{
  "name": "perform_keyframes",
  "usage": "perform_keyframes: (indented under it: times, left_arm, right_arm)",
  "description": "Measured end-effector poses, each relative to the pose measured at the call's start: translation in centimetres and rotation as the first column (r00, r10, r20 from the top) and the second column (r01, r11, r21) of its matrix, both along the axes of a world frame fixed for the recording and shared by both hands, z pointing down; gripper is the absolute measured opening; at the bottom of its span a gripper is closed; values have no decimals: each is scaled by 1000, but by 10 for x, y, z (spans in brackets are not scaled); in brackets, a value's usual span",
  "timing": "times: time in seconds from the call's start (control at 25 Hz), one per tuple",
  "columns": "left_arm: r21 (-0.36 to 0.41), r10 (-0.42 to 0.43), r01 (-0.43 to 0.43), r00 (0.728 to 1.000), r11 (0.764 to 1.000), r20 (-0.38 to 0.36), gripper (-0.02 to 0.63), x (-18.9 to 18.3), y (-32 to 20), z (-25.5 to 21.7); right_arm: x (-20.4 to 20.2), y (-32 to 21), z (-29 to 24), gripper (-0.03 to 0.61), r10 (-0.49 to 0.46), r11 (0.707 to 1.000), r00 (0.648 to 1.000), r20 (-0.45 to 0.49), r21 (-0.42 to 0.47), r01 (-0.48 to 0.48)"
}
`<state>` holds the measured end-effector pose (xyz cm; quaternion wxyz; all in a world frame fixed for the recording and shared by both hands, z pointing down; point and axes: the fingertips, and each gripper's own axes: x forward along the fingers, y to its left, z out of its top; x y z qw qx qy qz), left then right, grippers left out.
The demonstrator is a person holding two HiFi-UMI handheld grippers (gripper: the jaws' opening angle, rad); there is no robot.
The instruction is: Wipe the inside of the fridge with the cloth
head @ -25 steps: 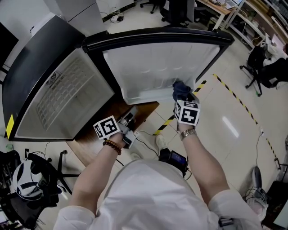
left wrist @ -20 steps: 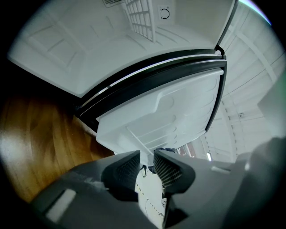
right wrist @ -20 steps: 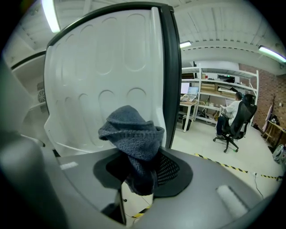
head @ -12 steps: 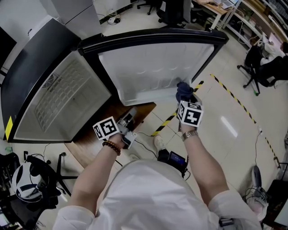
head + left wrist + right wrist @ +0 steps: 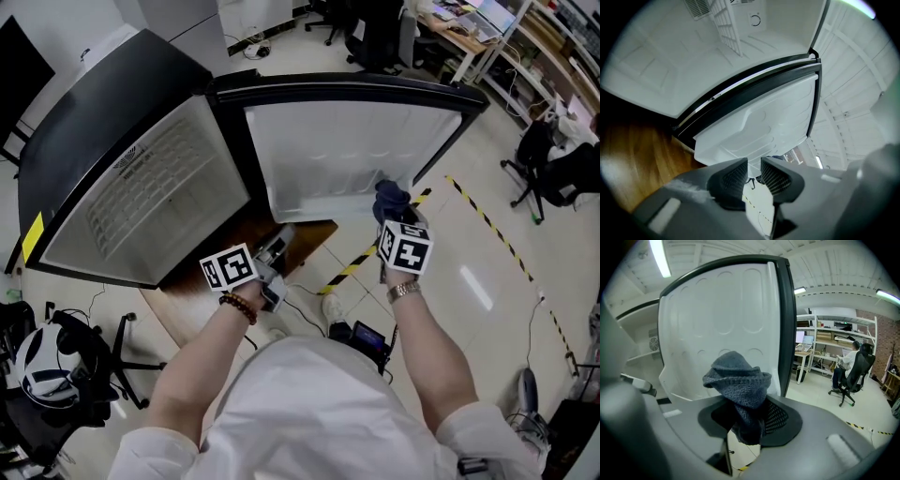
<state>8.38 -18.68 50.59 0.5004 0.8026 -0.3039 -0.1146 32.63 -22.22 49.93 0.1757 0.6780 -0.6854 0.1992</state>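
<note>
The big black fridge [image 5: 103, 112] stands open, and its white inside with the wire shelf shows on the left of the head view. Its door [image 5: 347, 141] swings out wide in the middle, with the bumpy white side facing the person. Both sit a bit more to the right in the head view than a second ago, though the door is open just as wide as it was. A brown wooden board [image 5: 234, 248] lies on the floor under the door's lower left corner. The left gripper [image 5: 281, 240] hangs over that board, as it did before, near the door's bottom edge but not touching it. Its jaws [image 5: 753, 176] have a small gap between them with nothing in it, the same as before. The right gripper [image 5: 395, 214] pinches the cloth [image 5: 390, 198] tight. The blue knitted cloth [image 5: 738, 380] bunches up out of the jaws. It is at the lower right corner of the door's white side – the same corner as a second ago – and no view shows if it touches there.
</note>
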Motion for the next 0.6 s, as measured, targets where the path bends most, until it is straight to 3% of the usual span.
perform_keyframes:
  times: [0.36, 0.48, 0.6]
  left_arm:
    - [199, -99, 75, 989, 977, 114, 62, -54, 11, -49]
    - [274, -156, 105, 973, 956, 171, 52, -78, 19, -68]
    - [356, -233, 142, 945, 924, 230, 46, -100, 26, -91]
  right_arm:
    - [-88, 15, -54, 137, -193, 975, 981, -28, 108, 195]
    - [-130, 23, -69, 137, -291, 946, 956, -39, 134, 294]
    - [-177, 27, -86, 137, -417, 893, 908, -51, 165, 419]
